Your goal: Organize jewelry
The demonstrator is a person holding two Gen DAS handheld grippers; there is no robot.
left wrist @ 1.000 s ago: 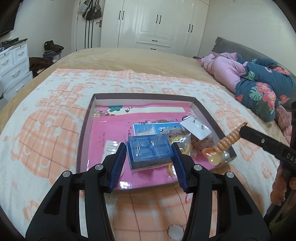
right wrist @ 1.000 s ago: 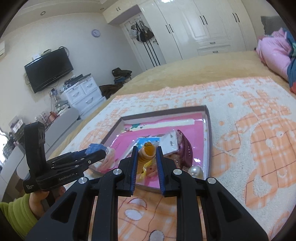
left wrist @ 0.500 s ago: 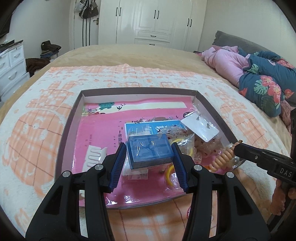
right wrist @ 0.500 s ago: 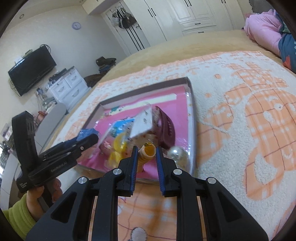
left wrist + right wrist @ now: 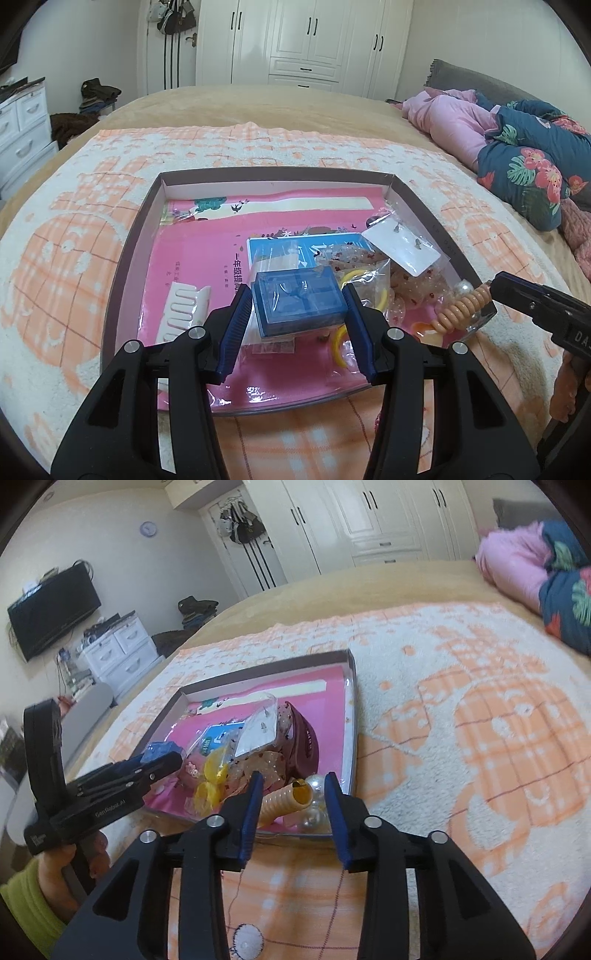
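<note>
Two grippers work over one shallow tray (image 5: 127, 254) that lies on the orange-and-cream blanket (image 5: 66, 266). Your left gripper (image 5: 297, 308) pinches a blue translucent box (image 5: 298, 301) between its blue pads; the box hangs over the near part of the tray, its long axis running across the jaws, left to right. "GenRobot.AI" is printed on the left gripper's body in the right wrist view, and "DA" is the legible part of the lettering on your right gripper (image 5: 293, 799) in the left wrist view. Its jaws stand spread apart, with a ribbed orange coil (image 5: 284, 800) lying loose between them at the tray's near right corner; the coil's open end points up and away toward the tray's right wall, its long axis running diagonally from near-left to far-right. Beside the coil rests a pearl bead (image 5: 316, 786). Pink printed paper (image 5: 199, 258) lines the tray and carries Chinese characters. A white card (image 5: 400, 245) with small earrings lies tilted on clear bags (image 5: 364, 269).
</note>
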